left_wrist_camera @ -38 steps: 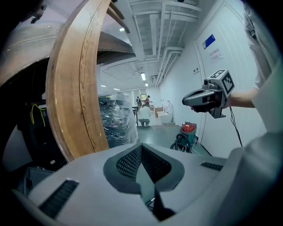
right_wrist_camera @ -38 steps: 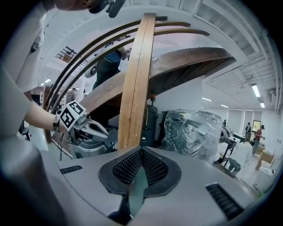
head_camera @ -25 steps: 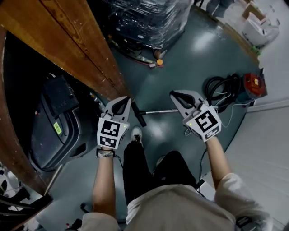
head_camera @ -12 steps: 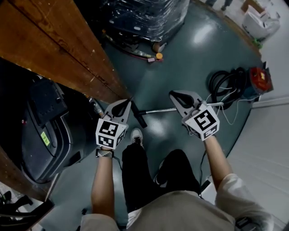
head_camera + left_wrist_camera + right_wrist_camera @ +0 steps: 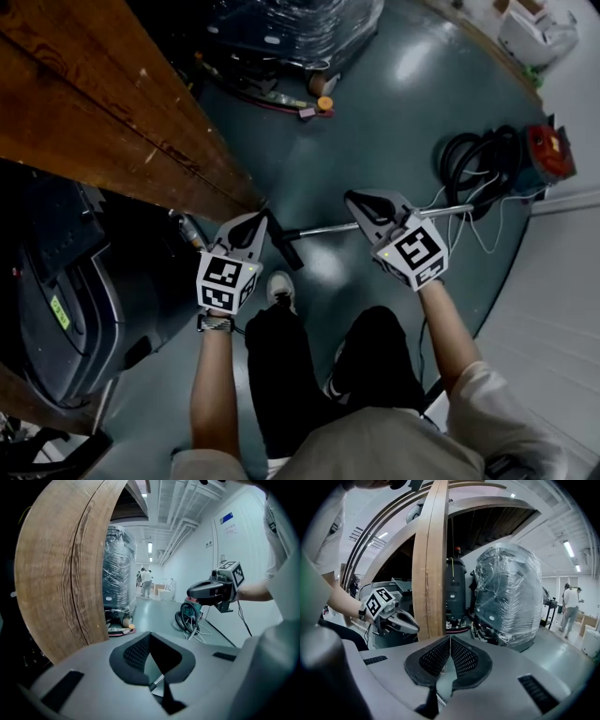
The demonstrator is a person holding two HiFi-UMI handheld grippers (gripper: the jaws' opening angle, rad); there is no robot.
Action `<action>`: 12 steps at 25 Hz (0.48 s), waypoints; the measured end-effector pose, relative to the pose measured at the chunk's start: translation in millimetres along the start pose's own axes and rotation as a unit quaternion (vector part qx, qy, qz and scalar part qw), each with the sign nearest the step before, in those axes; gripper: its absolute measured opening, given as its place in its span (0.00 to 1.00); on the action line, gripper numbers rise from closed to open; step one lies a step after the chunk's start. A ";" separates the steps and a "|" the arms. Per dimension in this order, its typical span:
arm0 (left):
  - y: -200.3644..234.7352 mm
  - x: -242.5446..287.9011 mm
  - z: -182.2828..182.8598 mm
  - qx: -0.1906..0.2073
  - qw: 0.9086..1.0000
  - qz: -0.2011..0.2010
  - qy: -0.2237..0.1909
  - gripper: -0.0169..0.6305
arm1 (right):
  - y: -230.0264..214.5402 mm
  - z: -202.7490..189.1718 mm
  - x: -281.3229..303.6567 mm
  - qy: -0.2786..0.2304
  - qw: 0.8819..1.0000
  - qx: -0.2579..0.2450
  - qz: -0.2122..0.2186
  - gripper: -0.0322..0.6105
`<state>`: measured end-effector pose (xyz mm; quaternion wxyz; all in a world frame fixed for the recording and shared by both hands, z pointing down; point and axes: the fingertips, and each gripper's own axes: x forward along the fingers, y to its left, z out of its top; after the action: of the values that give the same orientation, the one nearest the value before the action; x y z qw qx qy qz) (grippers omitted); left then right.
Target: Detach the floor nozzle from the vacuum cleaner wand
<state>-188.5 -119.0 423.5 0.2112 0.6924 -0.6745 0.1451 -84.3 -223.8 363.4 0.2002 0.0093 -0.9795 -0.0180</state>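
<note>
The vacuum's metal wand (image 5: 323, 229) lies on the dark green floor, with its black floor nozzle (image 5: 289, 251) at the left end. The hose (image 5: 473, 161) and the red vacuum body (image 5: 549, 153) are at the right. My left gripper (image 5: 261, 218) hangs above the nozzle, shut and empty. My right gripper (image 5: 351, 199) hangs above the middle of the wand, also shut with nothing in it. In the left gripper view a short piece of the wand (image 5: 157, 681) shows below the shut jaws (image 5: 150, 635), and the right gripper (image 5: 211, 590) is opposite. The right gripper view shows shut jaws (image 5: 450, 639) and the left gripper (image 5: 393, 617).
A wooden tabletop (image 5: 94, 112) juts in from the left, close to my left gripper. Below it stands a black floor machine (image 5: 56, 272). A film-wrapped pallet (image 5: 291, 28) is at the back. The person's legs and a shoe (image 5: 278, 287) are just behind the nozzle. People (image 5: 146, 581) stand far off.
Both grippers have sunk toward the floor and the wand, staying shut. The tabletop edge now looms larger on the left.
</note>
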 end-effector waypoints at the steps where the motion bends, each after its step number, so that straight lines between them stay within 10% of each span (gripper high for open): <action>1: 0.4 3.4 -8.6 -0.001 1.000 -0.001 0.002 0.02 | 2.4 -7.7 4.4 0.003 1.000 -0.001 0.004 0.10; 12: 20.0 50.1 -91.1 -0.013 1.000 0.002 0.004 0.02 | 0.1 -98.8 47.5 0.003 1.000 0.000 -0.003 0.10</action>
<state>-198.3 -118.2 528.9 0.2225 0.6879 -0.6766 0.1396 -89.2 -228.0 472.8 0.2029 0.0121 -0.9790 -0.0187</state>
